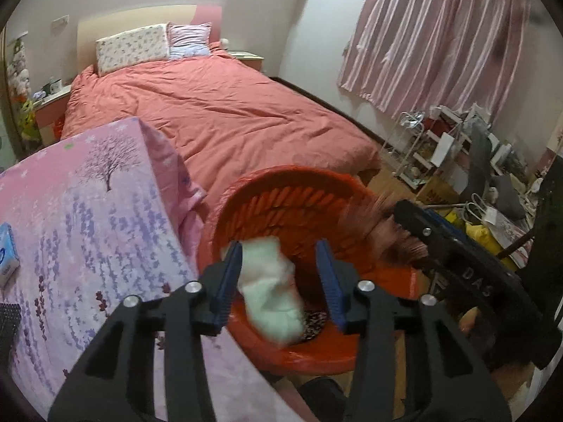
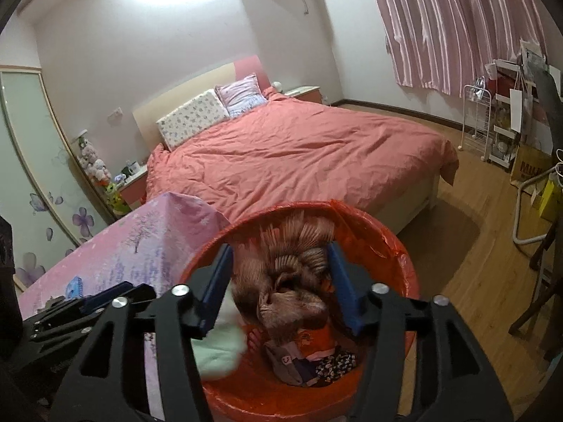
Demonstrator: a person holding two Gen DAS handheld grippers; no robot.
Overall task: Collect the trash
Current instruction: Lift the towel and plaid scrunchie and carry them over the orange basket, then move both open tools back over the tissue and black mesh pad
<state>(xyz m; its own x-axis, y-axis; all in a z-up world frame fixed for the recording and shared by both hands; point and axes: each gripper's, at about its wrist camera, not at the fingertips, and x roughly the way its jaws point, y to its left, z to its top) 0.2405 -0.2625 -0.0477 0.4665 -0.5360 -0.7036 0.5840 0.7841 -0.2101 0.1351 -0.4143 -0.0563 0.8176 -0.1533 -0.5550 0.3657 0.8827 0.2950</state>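
An orange bin [image 1: 281,207] lined with an orange bag stands beside a table; it also shows in the right wrist view [image 2: 404,274]. My left gripper [image 1: 281,281] is open over the bin, and a blurred white crumpled tissue [image 1: 271,292] is between its jaws, falling free. My right gripper [image 2: 281,281] is open over the bin with a blurred brownish crumpled paper [image 2: 285,281] between its jaws, apart from the pads. The tissue shows lower left in the right wrist view [image 2: 218,348]. Wrappers [image 2: 309,358] lie at the bin's bottom.
A table with a pink floral cloth [image 1: 88,211] is left of the bin, with a blue tissue pack [image 1: 7,256] on it. A bed with a salmon duvet [image 1: 218,116] lies behind. Cluttered racks and bags [image 1: 457,161] stand at right on the wooden floor [image 2: 475,263].
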